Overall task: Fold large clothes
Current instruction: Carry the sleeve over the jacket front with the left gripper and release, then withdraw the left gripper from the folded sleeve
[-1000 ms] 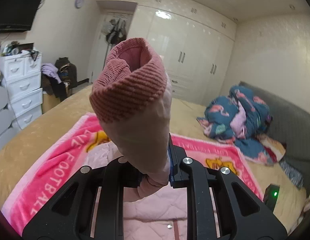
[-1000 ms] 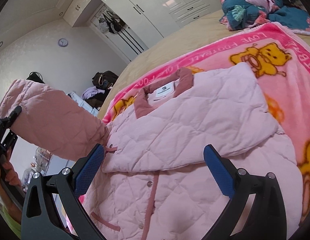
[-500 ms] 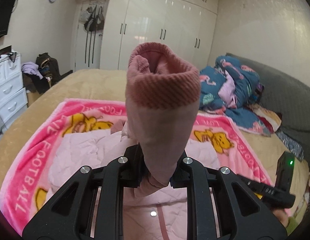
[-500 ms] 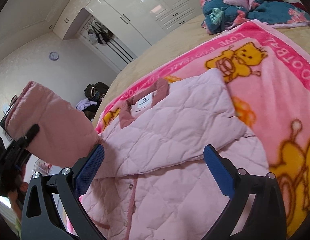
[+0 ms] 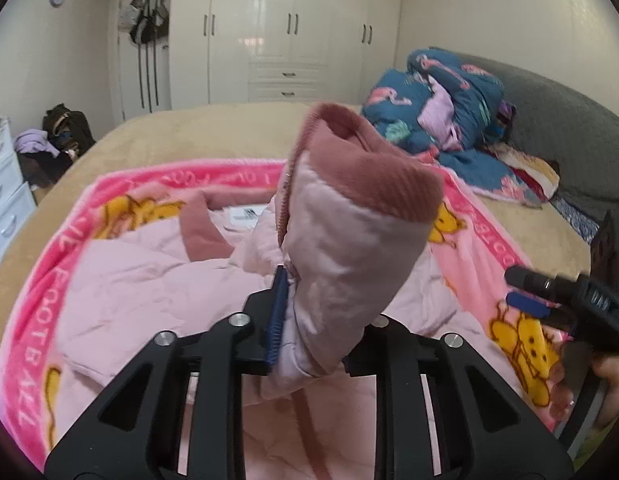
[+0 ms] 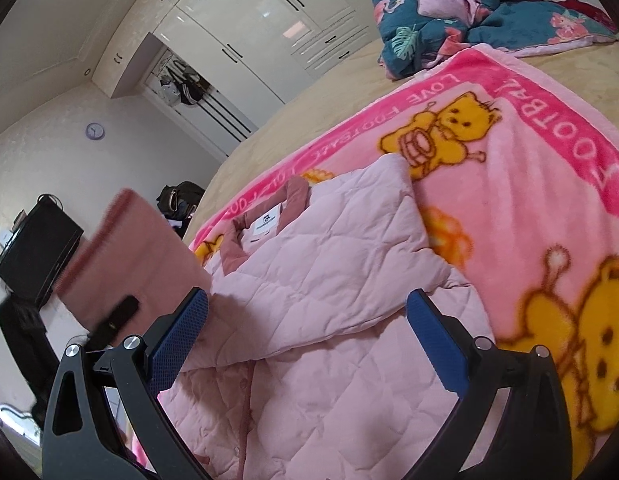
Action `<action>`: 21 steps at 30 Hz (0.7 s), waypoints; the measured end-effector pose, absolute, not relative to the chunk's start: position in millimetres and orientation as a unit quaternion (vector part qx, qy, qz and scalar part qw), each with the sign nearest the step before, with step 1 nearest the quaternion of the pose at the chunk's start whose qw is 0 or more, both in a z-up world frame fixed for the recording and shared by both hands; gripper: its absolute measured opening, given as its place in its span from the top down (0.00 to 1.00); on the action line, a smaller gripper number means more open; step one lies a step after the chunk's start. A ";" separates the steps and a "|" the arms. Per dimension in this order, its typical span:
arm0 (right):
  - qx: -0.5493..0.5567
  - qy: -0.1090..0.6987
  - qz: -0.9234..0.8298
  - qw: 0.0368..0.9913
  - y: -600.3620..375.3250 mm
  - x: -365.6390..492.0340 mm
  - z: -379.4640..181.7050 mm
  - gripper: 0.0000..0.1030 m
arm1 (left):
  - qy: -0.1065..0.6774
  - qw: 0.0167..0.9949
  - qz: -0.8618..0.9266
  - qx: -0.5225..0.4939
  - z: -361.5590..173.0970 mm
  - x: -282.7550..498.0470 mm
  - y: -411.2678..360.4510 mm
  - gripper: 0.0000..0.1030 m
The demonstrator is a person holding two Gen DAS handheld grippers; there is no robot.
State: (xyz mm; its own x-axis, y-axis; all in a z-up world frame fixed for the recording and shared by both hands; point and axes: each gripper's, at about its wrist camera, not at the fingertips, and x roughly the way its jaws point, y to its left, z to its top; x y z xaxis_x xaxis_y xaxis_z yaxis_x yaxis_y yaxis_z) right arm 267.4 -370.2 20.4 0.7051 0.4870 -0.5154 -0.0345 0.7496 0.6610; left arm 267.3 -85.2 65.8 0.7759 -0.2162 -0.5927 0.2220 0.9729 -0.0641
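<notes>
A pale pink quilted jacket lies front up on a pink bear blanket, its far side folded over the chest. My left gripper holds one sleeve just below its ribbed dusty-pink cuff. The sleeve stands up between the jaws, which are opening while the pads still touch the fabric. In the right wrist view the lifted sleeve hangs at the left. My right gripper stands open just above the jacket's middle with nothing between its fingers. It also shows at the right edge as the right gripper.
The blanket covers a tan bed. A blue flamingo quilt is heaped by the grey headboard. White wardrobes line the far wall. White drawers stand at the left.
My left gripper has come down and swung across over the jacket with the sleeve, which now leans to the right. The right gripper has slid a little along the jacket and stays open.
</notes>
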 end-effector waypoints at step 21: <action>0.314 0.374 0.137 0.862 -364.4 275.6 12.9 0.04 | 0.372 0.893 -0.217 0.134 13.7 225.3 -111.2 0.09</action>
State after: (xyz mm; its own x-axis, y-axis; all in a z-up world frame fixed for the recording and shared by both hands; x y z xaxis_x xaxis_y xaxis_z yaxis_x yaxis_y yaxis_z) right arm 275.6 -364.4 12.9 0.6836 0.4703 -0.5581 -0.0008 0.7651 0.6439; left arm 225.3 -111.2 13.7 0.6294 -0.2877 -0.7218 0.4866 0.8702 0.0775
